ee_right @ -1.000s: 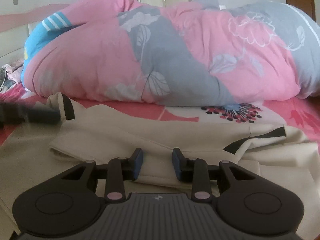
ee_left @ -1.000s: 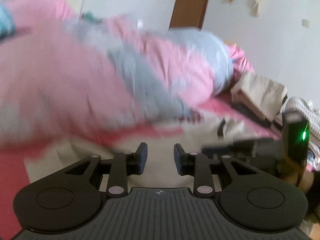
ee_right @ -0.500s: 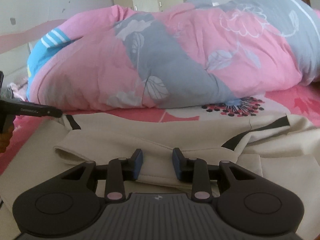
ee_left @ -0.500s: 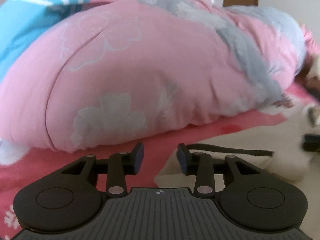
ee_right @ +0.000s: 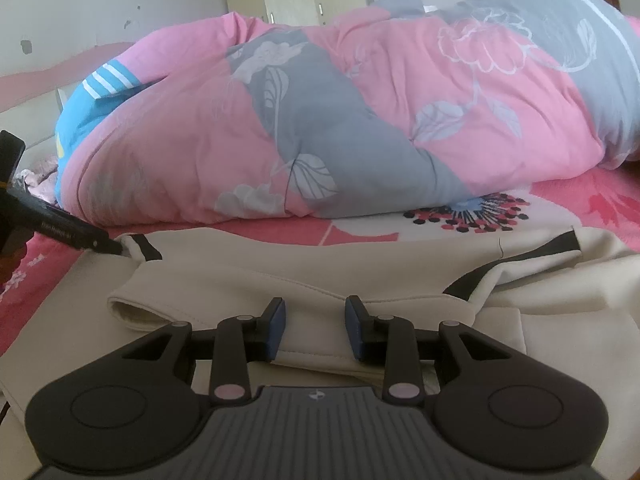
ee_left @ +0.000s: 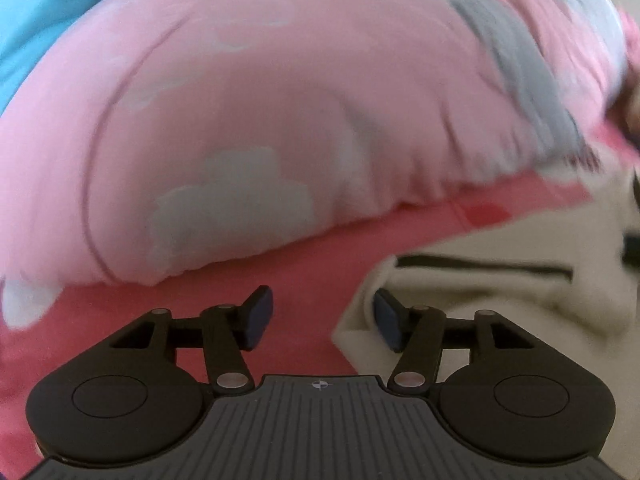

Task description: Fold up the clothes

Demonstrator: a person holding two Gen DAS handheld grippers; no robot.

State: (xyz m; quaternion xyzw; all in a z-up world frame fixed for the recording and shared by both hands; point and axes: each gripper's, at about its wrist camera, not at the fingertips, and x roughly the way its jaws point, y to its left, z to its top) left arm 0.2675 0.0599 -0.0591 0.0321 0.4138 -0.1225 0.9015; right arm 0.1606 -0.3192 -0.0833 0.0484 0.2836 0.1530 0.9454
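Cream garment (ee_right: 360,280) with black trim lies spread on the red-and-pink bedsheet (ee_right: 360,232), filling the lower half of the right wrist view and reaching in from the right of the left wrist view (ee_left: 500,300). A folded sleeve runs across the middle of the right view, its open cuff at centre left.

Behind it — across the upper half of both views — sits a bulky pink and grey floral duvet (ee_right: 320,120), with a blue striped cloth (ee_right: 92,92) tucked at its left end.

Left gripper (ee_left: 318,318) is at the lower centre of its view, jaws opening, with the garment's near-left corner edge lying just at the right pad and bare sheet between the pads; nothing is pinched. From the right wrist view its fingertips (ee_right: 100,245) reach in from the left edge, at the black-trimmed corner of the garment.

Right gripper (ee_right: 315,330) is low over the sleeve, jaws partly spread, the fabric fold showing in the gap — whether the pads touch it I cannot tell.
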